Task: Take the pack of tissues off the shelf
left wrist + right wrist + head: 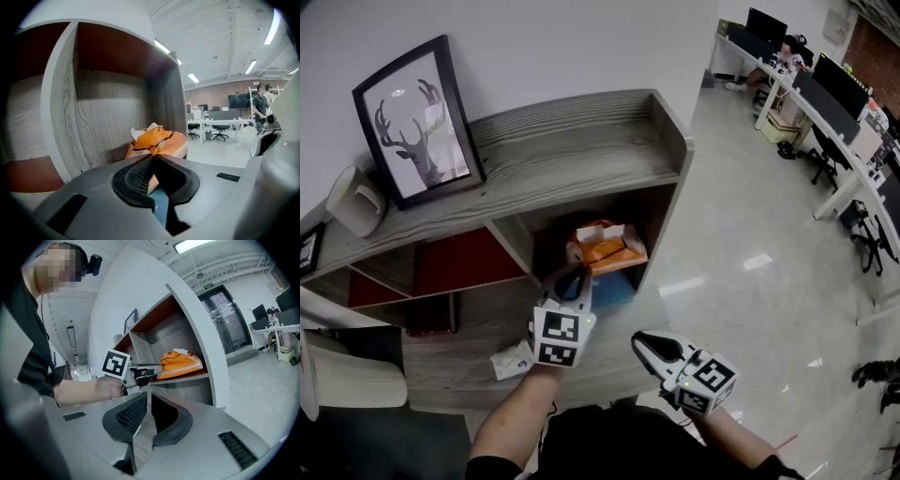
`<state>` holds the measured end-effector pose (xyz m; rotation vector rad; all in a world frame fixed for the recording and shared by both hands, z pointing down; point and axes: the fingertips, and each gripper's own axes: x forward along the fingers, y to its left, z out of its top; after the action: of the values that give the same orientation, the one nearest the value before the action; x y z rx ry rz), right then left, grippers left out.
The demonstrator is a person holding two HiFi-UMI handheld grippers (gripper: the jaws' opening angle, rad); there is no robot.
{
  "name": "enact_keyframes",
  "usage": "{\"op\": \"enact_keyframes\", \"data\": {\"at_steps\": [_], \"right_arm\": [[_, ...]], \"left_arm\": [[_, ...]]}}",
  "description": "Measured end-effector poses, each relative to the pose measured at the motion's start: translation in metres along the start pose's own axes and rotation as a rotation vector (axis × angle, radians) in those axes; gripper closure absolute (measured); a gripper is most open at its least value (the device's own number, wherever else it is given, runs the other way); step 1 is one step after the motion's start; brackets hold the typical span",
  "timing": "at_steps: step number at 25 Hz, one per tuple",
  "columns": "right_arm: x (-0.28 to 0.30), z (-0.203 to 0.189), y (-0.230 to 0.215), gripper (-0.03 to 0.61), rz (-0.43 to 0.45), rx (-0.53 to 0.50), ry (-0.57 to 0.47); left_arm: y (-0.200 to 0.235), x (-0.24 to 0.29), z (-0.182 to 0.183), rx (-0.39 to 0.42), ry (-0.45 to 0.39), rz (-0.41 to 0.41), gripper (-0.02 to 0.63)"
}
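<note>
Seemingly left tongs (577,271) nipping pack of tissues (606,246), lying lengthwise across shelf (581,141) opening, right tongs (638,340) closed, empty.

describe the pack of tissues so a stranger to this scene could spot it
On the grey wooden shelf unit with the framed deer picture on top, look into the open compartment at the right end, just under the top board. The pack of tissues lies there, the only bright orange thing, unlike the small white packet on the lower ledge.

Matt grey wood-grain shelf (581,159), glossy floor (750,225)
</note>
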<state>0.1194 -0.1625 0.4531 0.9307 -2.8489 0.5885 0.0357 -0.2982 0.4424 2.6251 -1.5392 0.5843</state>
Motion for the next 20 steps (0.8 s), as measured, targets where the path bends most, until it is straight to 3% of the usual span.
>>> {"op": "enact_keyframes", "data": {"at_steps": [20], "right_arm": [[-0.030,0.000,-0.003,0.545,0.084,-0.046,0.019]], "left_arm": [[-0.038,-0.069,0.024,-0.058,-0.097,0.051,0.597]]}}
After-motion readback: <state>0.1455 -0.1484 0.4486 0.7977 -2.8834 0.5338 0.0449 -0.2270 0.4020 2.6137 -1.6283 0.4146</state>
